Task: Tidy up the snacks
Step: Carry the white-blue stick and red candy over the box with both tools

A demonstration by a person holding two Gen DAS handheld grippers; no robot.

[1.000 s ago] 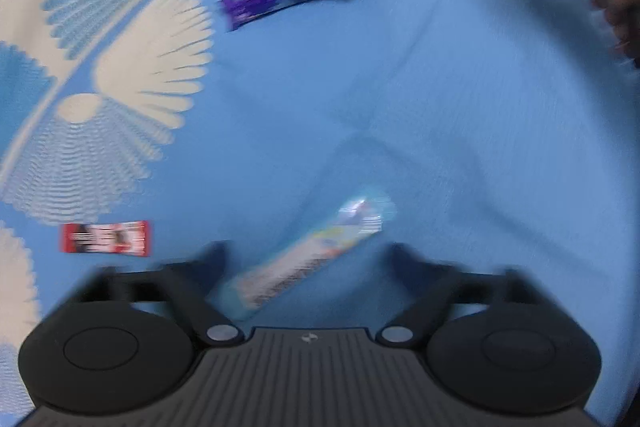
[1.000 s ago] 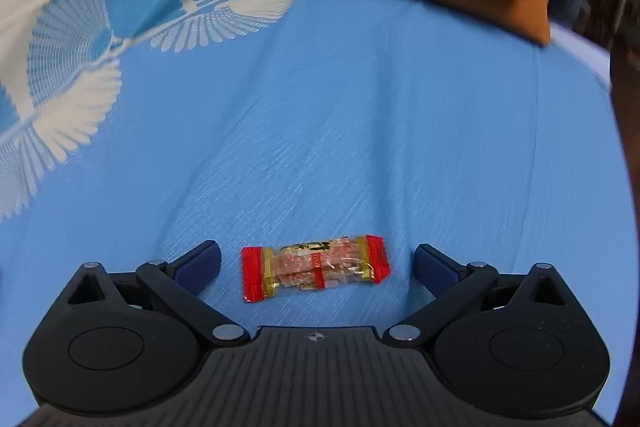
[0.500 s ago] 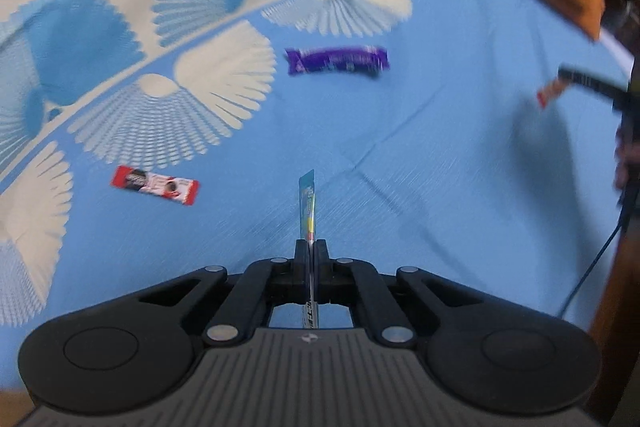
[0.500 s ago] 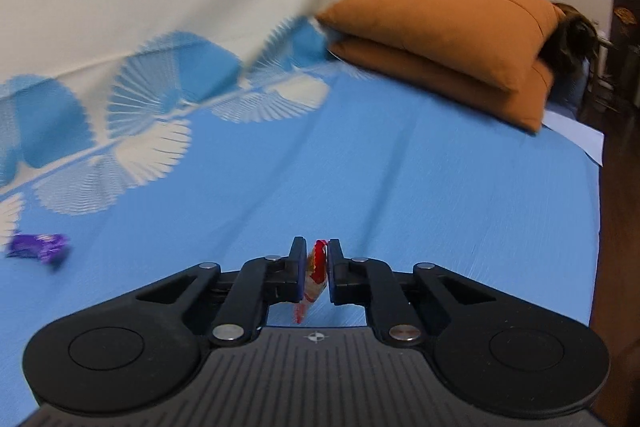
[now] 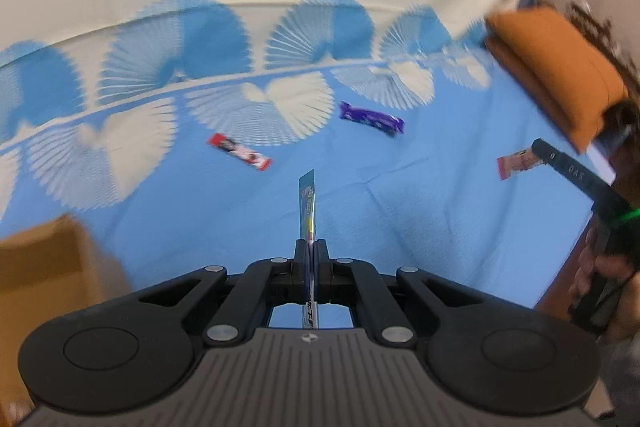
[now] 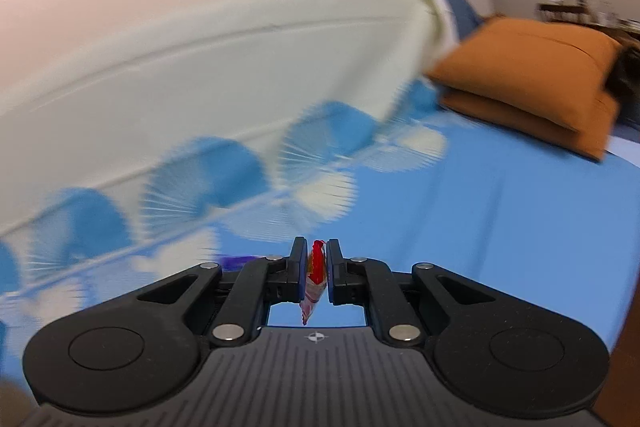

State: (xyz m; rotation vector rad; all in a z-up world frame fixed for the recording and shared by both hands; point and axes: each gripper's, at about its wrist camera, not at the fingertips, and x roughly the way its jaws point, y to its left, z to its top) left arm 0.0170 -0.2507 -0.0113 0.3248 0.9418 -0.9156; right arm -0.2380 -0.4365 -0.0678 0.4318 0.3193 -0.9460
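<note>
fingers of your left gripper [image 5: 310, 251] are clenched on a thin pale-blue foil snack stick [image 5: 308, 205], which stands on edge between the two pads; its printed end juts forward well past the fingertips and its other end shows in the gap behind them. it hangs clear above the blue bedspread with white fan patterns [image 5: 420, 211].

your right gripper [image 6: 316, 259] grasps a red and clear plastic-wrapped snack [image 6: 316, 275], pinched edge-on between the blue-faced pads. only a red tip rises just above the fingertips, while most of the crumpled wrapper sits behind them, drooping toward the gripper body. from the left wrist view, the same packet [image 5: 516, 165] pokes out leftward from the black right gripper [image 5: 538, 151], held in your hand [image 5: 596, 279] at the right edge.

on the bedspread ahead of the left gripper lie a red, white and black wrapped bar [image 5: 239, 153], to the left, and a purple wrapped bar [image 5: 371, 119], further off to the right, well apart from each other. a brown cardboard box [image 5: 44, 267] sits blurred at lower left. two stacked orange pillows [image 6: 532, 83] rest at the far right of the bed, beside a folded cream blanket [image 6: 240, 67].
</note>
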